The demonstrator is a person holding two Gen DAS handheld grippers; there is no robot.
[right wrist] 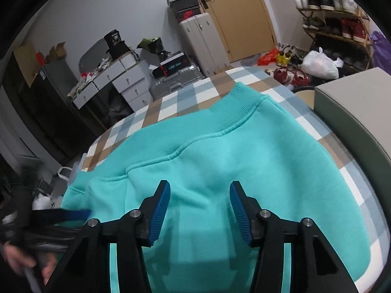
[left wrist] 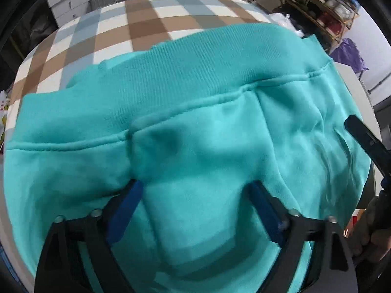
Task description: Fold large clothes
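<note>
A teal sweatshirt (left wrist: 195, 122) lies spread on a checked tablecloth (left wrist: 136, 29), its ribbed hem band at the far side. My left gripper (left wrist: 195, 188) is open, close above the cloth, holding nothing. In the right wrist view the same sweatshirt (right wrist: 232, 151) covers the checked tablecloth (right wrist: 185, 92). My right gripper (right wrist: 200, 188) is open just above the fabric, empty. The right gripper's finger shows at the right edge of the left wrist view (left wrist: 366, 139). The left gripper appears blurred at the lower left of the right wrist view (right wrist: 61, 216).
A grey box (right wrist: 354, 112) stands at the table's right edge. Beyond the table are a white drawer unit (right wrist: 117, 78), suitcases (right wrist: 200, 41), a door (right wrist: 239, 12), a shoe rack (right wrist: 337, 17) and bags on the floor (right wrist: 317, 64).
</note>
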